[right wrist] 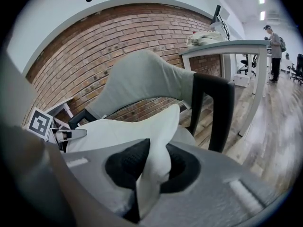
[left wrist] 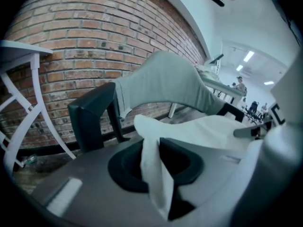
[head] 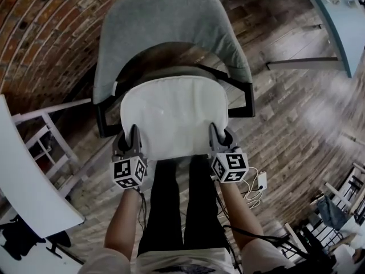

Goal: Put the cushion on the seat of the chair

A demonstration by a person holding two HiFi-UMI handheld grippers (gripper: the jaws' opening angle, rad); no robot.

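Observation:
A white cushion [head: 174, 116] hangs flat just over the seat of a grey chair [head: 165, 21] with black armrests. My left gripper [head: 133, 135] is shut on the cushion's near left corner, and my right gripper [head: 217, 133] is shut on its near right corner. In the left gripper view a fold of the cushion [left wrist: 156, 174] is pinched between the jaws, with the chair back [left wrist: 165, 86] beyond. The right gripper view shows the same pinch on the cushion [right wrist: 154, 169], with the chair back [right wrist: 142, 79] behind it. The seat is mostly hidden under the cushion.
A white table [head: 23, 181] stands at the left, and another desk [head: 342, 21] at the upper right. The person's legs [head: 177, 204] stand right before the chair. A brick wall [left wrist: 71, 41] is behind the chair. Cables and a white adapter [head: 259, 181] lie on the wooden floor.

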